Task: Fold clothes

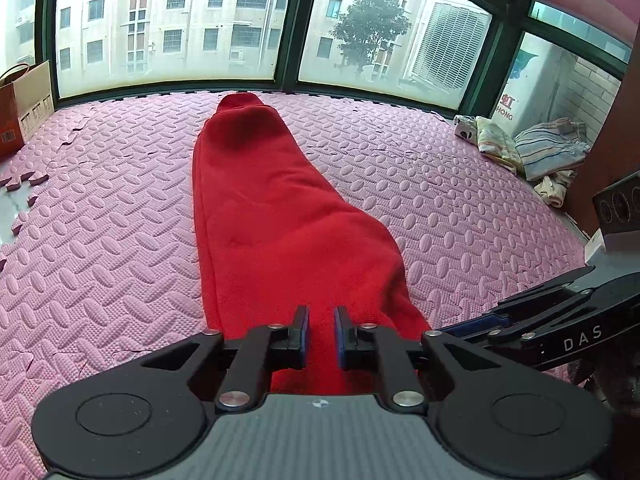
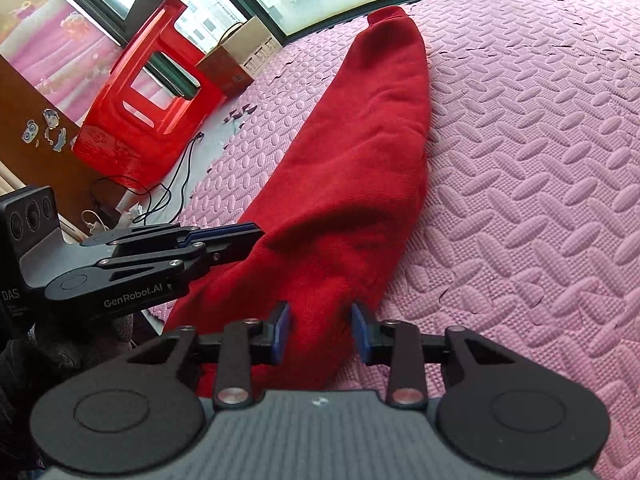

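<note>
Pink foam mats [image 1: 440, 184] with an embossed pattern are covering the floor up to dark-framed windows [image 1: 288, 20], which are letting in grey daylight and showing apartment blocks and a tree [image 1: 370, 28]. A red plastic stool [image 2: 148, 92] is lying tipped beside a paper bag [image 2: 240, 60], with cables [image 2: 168, 192] trailing nearby.

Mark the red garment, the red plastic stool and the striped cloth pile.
red garment [image 1: 280, 208], left wrist view, middle of the cloth.
red plastic stool [image 2: 120, 120], right wrist view, its side panel.
striped cloth pile [image 1: 548, 148], left wrist view, top fold.
</note>
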`<state>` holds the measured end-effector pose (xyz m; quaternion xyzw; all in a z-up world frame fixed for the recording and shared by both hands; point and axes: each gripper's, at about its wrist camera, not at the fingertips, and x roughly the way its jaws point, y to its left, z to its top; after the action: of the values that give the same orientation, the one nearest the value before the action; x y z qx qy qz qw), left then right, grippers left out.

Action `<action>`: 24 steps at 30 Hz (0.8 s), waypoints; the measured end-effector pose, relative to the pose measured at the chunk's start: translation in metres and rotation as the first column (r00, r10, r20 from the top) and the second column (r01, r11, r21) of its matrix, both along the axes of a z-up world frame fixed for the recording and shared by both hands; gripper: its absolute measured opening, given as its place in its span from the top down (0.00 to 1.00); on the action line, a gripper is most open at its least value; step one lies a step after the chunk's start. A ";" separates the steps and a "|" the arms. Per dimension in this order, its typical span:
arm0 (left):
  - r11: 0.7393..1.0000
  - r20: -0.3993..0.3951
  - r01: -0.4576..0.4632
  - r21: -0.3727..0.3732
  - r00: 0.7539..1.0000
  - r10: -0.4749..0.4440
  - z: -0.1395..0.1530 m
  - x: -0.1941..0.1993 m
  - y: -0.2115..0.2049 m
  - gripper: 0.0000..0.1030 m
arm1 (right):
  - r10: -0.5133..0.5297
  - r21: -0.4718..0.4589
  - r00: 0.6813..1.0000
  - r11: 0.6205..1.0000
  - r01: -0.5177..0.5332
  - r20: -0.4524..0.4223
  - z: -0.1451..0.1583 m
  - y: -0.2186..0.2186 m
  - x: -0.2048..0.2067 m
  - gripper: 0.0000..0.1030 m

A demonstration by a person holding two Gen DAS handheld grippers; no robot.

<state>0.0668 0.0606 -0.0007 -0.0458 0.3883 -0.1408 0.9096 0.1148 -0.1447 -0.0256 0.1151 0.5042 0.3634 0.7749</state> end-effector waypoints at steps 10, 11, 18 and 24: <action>0.998 0.019 -0.039 0.049 0.999 0.038 -0.006 0.001 0.005 0.85 | -0.049 -0.029 0.999 0.998 0.050 0.023 -0.001 -0.015 -0.010 0.94; 0.998 0.019 -0.041 0.049 0.999 0.041 -0.005 0.001 0.006 0.85 | -0.046 -0.034 0.998 0.998 0.047 0.036 0.001 -0.015 -0.010 0.94; 1.000 0.084 0.003 0.021 0.996 -0.005 0.018 -0.013 -0.002 0.85 | -0.018 -0.084 0.981 0.996 0.035 0.195 0.027 -0.005 -0.007 0.84; 0.995 0.062 0.101 0.026 0.993 -0.102 0.012 -0.023 -0.020 0.85 | 0.048 -0.145 0.944 0.990 0.000 0.327 0.031 0.026 0.010 0.72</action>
<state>0.0439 0.0410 0.0108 -0.0113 0.3628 -0.1839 0.9135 0.1249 -0.1191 0.0057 -0.0090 0.3937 0.3500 0.8499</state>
